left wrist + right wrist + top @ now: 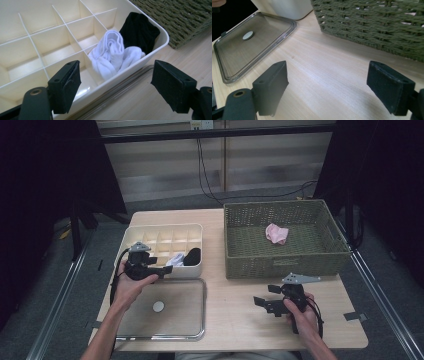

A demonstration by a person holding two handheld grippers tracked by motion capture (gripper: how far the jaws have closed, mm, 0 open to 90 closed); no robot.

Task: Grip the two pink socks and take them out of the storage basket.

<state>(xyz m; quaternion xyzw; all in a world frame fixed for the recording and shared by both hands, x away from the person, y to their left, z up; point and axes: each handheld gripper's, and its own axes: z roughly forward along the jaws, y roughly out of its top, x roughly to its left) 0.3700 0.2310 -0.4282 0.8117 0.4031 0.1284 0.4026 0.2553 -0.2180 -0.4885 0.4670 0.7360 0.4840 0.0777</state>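
Left gripper view: rumpled white sock (pixel 112 53)

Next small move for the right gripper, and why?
Probably lift the right gripper toward the pink sock in the basket. Its jaws stand open over bare table, holding nothing, while the left gripper, open, sits by the white sock and black sock in the organizer.

Lab: dark curtains (pixel 45 180), taped table (pixel 240 315)
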